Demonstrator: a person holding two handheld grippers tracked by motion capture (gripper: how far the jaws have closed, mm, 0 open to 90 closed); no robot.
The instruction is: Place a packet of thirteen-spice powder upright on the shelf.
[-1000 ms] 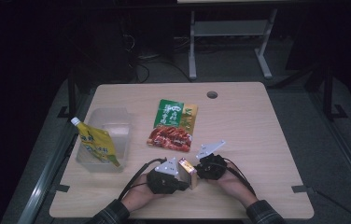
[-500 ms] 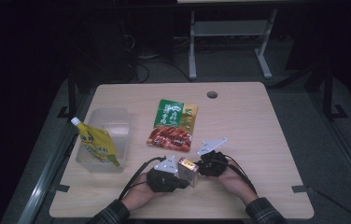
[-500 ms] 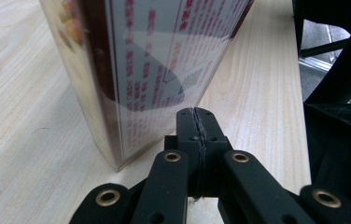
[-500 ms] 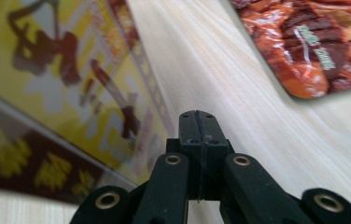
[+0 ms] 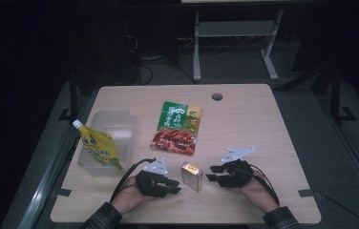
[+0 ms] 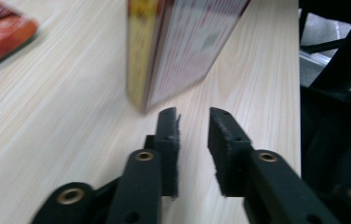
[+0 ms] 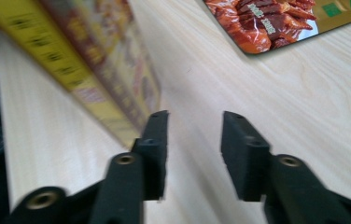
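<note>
Beside the upright box (image 5: 192, 175), both hand-held grippers (image 5: 175, 185) (image 5: 212, 172) rest slightly open, empty.

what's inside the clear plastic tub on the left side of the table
A yellow spouted pouch leans in the clear plastic tub, its white cap poking above the rim. The rest of the tub looks empty, though the pouch hides the floor beneath it.

Wooden table (image 5: 263, 124); clear bin (image 5: 115, 126) at left holding yellow spout pouch (image 5: 99, 149); green-red snack bag (image 5: 176, 129) centre; small box (image 5: 192, 175) standing near front edge.
</note>
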